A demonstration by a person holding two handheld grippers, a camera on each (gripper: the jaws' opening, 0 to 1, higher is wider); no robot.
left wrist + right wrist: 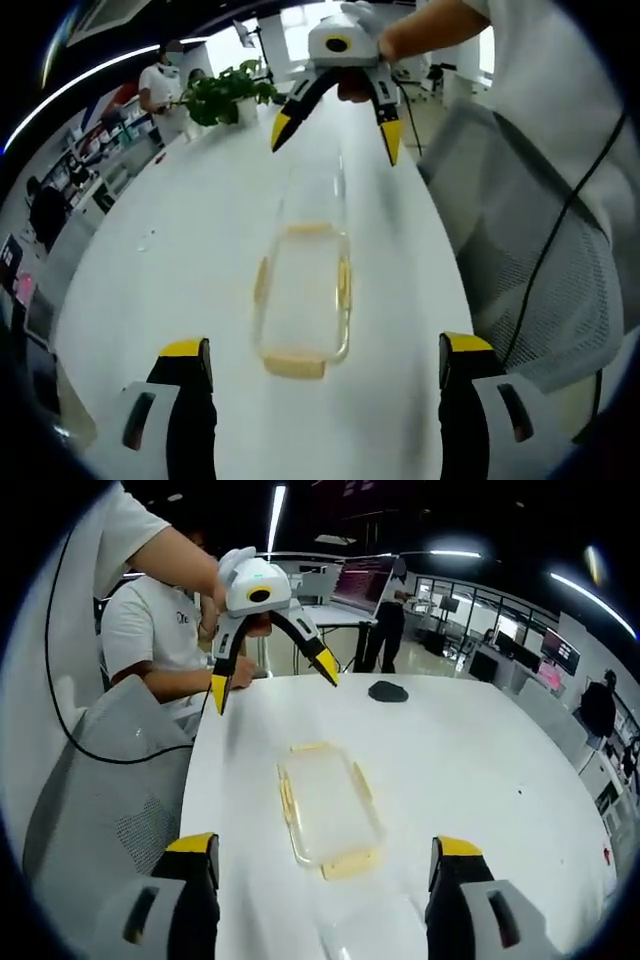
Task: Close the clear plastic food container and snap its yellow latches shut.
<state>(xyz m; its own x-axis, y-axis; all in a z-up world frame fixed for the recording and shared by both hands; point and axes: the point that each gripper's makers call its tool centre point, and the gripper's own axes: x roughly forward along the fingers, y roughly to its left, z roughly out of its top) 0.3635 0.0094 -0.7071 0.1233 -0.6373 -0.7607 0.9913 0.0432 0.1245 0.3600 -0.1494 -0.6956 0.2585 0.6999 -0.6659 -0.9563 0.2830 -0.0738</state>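
Clear container [303,300] lid outline indistinct; latch state unclear.

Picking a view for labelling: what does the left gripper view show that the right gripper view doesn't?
Left gripper view: a potted plant at the table's far end, and the right tool, open, above the table. Right gripper view: a dark object on the table, a seated person, and the left tool, open. Both: the white table, the clear container with yellow latches, and a mesh chair.

no readable text, labels or signs
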